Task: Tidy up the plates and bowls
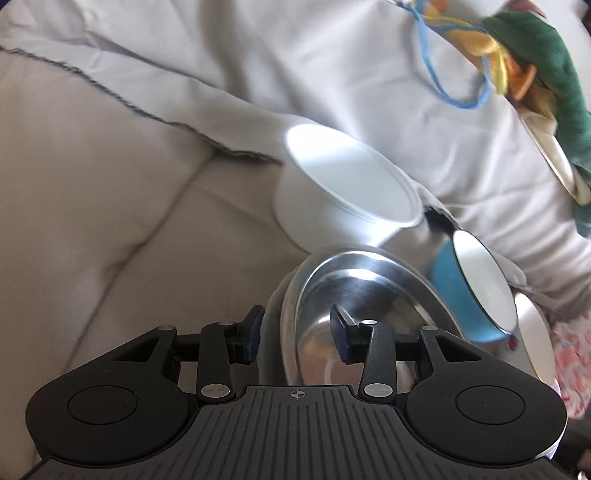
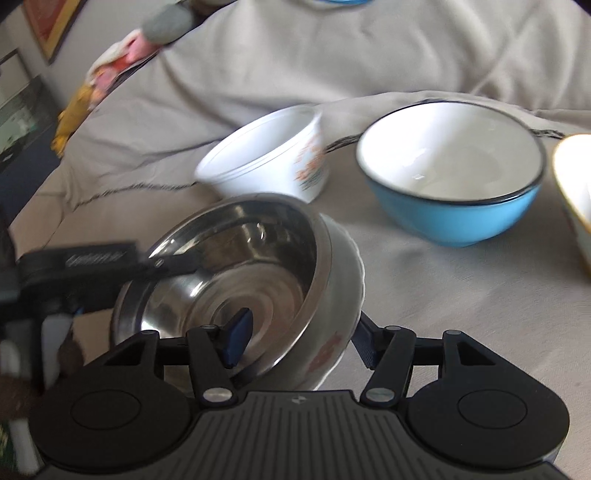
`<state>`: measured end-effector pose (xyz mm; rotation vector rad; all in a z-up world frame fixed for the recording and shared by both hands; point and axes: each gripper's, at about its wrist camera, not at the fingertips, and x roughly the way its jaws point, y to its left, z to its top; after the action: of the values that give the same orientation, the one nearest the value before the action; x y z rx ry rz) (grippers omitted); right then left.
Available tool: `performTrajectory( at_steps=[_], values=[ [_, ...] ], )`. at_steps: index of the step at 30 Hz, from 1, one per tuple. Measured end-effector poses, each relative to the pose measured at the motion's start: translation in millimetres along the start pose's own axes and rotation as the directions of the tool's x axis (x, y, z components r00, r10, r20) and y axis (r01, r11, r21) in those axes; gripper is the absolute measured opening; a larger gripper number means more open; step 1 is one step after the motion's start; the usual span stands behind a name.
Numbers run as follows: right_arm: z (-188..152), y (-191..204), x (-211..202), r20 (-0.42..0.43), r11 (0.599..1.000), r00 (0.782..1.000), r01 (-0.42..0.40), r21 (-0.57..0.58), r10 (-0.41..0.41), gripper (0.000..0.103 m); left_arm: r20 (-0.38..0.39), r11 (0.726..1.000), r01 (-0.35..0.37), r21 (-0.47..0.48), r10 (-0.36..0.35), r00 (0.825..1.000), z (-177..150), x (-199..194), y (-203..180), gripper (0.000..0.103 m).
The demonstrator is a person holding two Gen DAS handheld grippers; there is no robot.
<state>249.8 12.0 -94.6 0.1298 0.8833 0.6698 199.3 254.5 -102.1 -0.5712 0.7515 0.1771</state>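
Rumpled beige bedcover (image 2: 424, 302) under scattered bowls (image 2: 452, 184)

Looks like a home. Rumpled beige bedding (image 2: 369, 62) everywhere, household bowls (image 2: 454, 184) on it, framed picture (image 2: 51, 22) behind.

Steel bowl (image 2: 236, 266) before white bowl (image 2: 269, 155), enamel bowl (image 2: 454, 173)

Silver steel bowl (image 2: 236, 266); blue bowl (image 2: 454, 206), white inside; white bowl (image 2: 266, 162), orange flowers.
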Motion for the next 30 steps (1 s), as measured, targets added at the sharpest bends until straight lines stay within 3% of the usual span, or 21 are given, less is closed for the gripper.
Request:
performTrajectory(
  at_steps=[4,8,10,12,14,16,18,21,23,25,26,30],
  values=[
    [0,-6,4,-0.006,1.0,1.0,-0.016,0.012,0.016,0.059,-0.018,0.999,-0.033,-0.003,0.033,0.999,-1,7,1,0.041],
    [-6,7,6,0.013,0.997,0.999,0.032,-0.068,-0.031,0.06,0.03,0.999,-0.02,-0.027,0.02,0.999,-1,1,3,0.041],
    [-6,10,3,0.017,0.993,0.999,0.045,-0.105,-0.044,0.06,0.104,0.999,-0.016,-0.039,0.02,0.994,-2,-12,2,0.037],
    [-1,12,-7,0.043,0.988,0.997,0.069,-0.137,-0.064,0.06,0.209,0.999,-0.027,-0.042,0.035,0.977,-1,-33,-6,0.037],
    [8,11,-32,0.127,0.982,0.989,0.096,-0.16,-0.076,0.061,0.307,0.999,-0.038,-0.022,0.043,0.951,-1,-55,-20,0.037],
    [22,4,-70,0.244,0.977,0.966,0.133,-0.168,-0.09,0.065,0.332,1.0,0.011,-0.013,-0.006,0.943,1,-68,-40,0.037],
    [38,-13,-106,0.35,0.971,0.926,0.198,-0.133,-0.141,0.077,0.264,0.99,0.139,0.019,-0.139,0.954,5,-65,-68,0.037],
    [60,-65,-140,0.447,0.954,0.849,0.297,0.032,-0.28,0.098,0.057,0.953,0.288,0.099,-0.294,0.954,2,-35,-132,0.038],
    [68,-109,-141,0.425,0.93,0.828,0.344,0.128,-0.365,0.101,-0.07,0.938,0.333,0.096,-0.328,0.942,-10,-3,-171,0.037],
    [69,-154,-129,0.334,0.874,0.812,0.405,0.268,-0.479,0.098,-0.166,0.941,0.326,0.091,-0.308,0.937,-23,33,-202,0.037],
    [66,-173,-124,0.289,0.858,0.819,0.409,0.311,-0.495,0.096,-0.194,0.948,0.306,0.091,-0.284,0.939,-28,48,-214,0.037],
    [63,-213,-100,0.16,0.86,0.878,0.378,0.344,-0.45,0.089,-0.217,0.97,0.232,0.074,-0.212,0.953,-37,88,-239,0.037]
  ],
)
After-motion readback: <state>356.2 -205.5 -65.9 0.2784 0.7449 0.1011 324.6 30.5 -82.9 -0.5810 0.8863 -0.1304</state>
